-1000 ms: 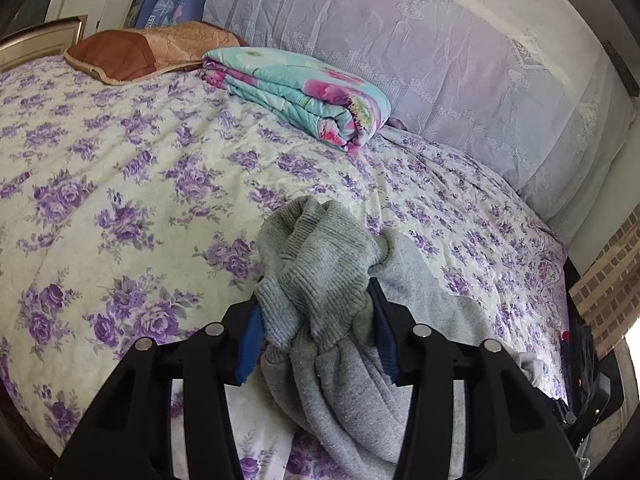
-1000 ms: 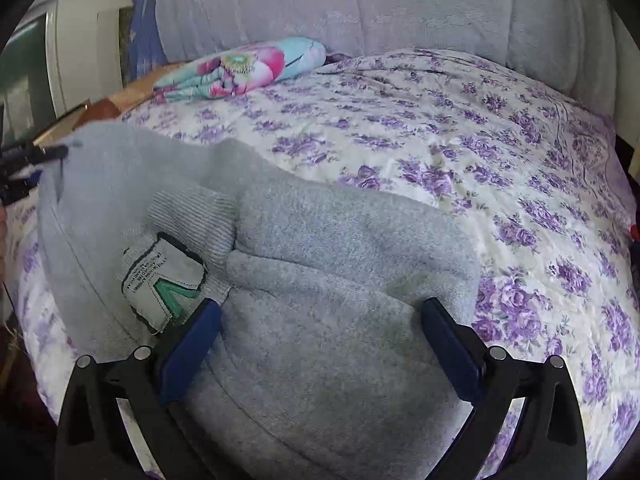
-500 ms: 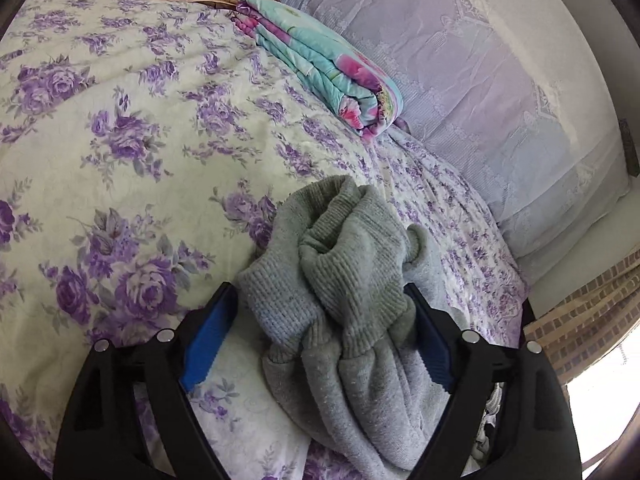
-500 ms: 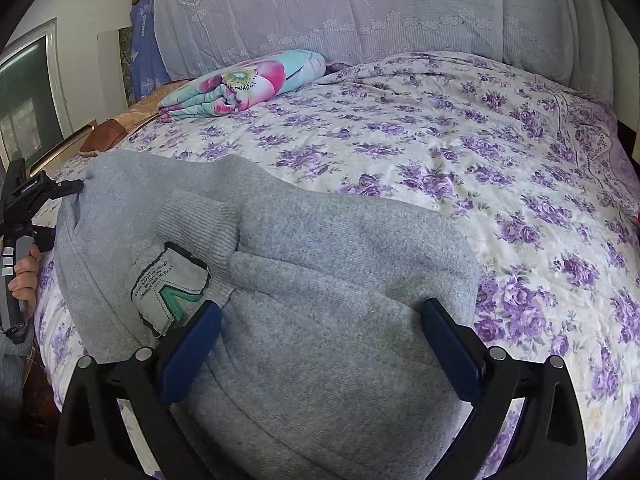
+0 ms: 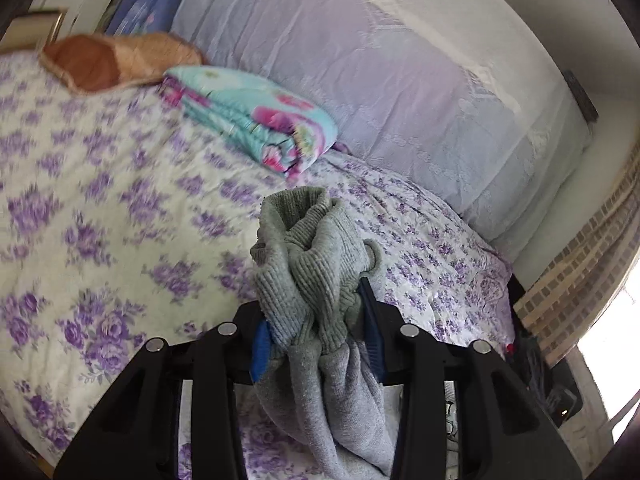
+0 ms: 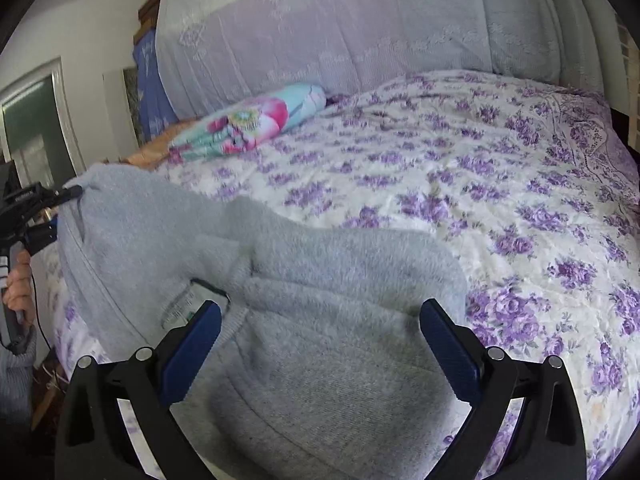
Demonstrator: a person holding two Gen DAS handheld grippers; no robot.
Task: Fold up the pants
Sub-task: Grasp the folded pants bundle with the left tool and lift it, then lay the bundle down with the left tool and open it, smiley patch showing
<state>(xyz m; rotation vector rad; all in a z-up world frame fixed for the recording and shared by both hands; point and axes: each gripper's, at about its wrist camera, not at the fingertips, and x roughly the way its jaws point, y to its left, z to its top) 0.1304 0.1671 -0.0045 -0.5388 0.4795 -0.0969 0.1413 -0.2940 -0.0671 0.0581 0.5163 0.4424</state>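
Observation:
Grey sweatpants [image 6: 320, 272] lie across the near edge of the flowered bed [image 6: 480, 184], with a white label [image 6: 188, 300] showing. Their bunched ribbed cuffs [image 5: 312, 264] stand up between the blue pads of my left gripper [image 5: 314, 332]. Its jaws are closing and the pads press on the cuffs, which hang lifted above the bed. In the right wrist view that left gripper [image 6: 60, 208] holds the pants' far left end, with a hand [image 6: 18, 292] below it. My right gripper [image 6: 320, 340] stands wide open over the pants, cloth lying between its fingers.
A folded turquoise and pink quilt [image 5: 256, 120] and a brown pillow [image 5: 108, 60] lie at the far side, against a tall lavender-covered headboard [image 5: 400, 80]. The bed's right edge drops off near a brick-patterned wall [image 5: 580, 280]. A door frame [image 6: 36, 120] stands at the left.
My left gripper's jaws widened around the cuffs, then narrowed onto them again, and the gripper rose with the cuffs. The right gripper shifted a little and stayed wide open.

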